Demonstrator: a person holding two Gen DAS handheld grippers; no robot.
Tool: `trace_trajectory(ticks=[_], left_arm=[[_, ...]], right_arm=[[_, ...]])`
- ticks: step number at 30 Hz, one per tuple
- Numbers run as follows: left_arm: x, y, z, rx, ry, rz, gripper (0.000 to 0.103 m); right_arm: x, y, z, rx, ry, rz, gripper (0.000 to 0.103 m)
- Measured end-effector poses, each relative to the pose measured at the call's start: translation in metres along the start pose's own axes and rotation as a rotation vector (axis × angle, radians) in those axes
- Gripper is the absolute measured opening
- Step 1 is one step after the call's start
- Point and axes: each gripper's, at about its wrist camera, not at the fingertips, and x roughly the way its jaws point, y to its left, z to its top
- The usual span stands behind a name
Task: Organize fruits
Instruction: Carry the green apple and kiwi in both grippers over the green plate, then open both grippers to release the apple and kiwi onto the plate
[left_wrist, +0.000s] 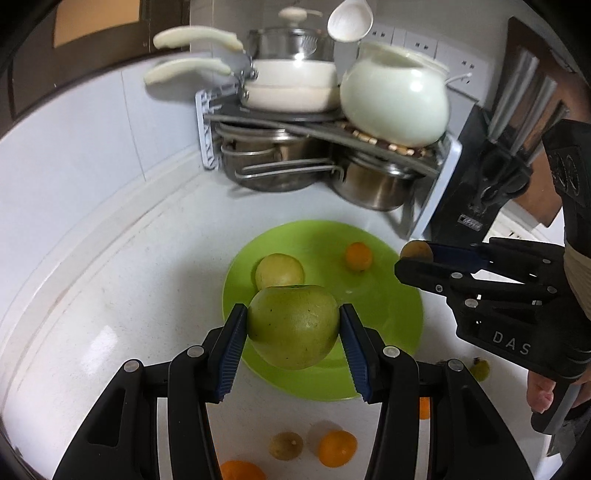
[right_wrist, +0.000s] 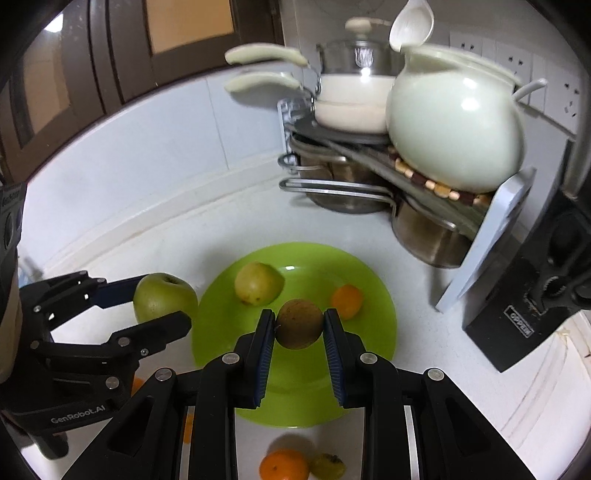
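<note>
Two grippers: left gripper clamps green apple; right gripper clamps brown fruit.
Risk: early release — fruit rolls off green plate.

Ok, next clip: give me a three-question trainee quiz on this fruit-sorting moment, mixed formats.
1. True or false: the round lime-green plastic plate already has two fruits lying on it.
2. Multiple choice: the left gripper is shut on A) a small orange citrus, B) a large green apple, C) a white ladle.
3. Fill in: the right gripper holds a small round ______ fruit above the plate.

Key
1. True: a yellow-green apple and a small orange citrus fruit lie on it.
2. B
3. brown
</note>
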Motion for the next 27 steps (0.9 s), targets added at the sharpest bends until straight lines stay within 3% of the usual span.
trace_trajectory(ticks=[18, 27], left_arm=[[0.062, 0.005, 0.003, -0.040, 0.120, -0.001, 0.050], [0.071, 0.003, 0.002, -0.026, 0.150, 0.006, 0.050]], right_arm=[[0.052, -0.022, 0.006, -0.003, 0.097, 0.041, 0.028], [0.065, -0.028, -0.002, 0.027, 0.130, 0.045, 0.028]])
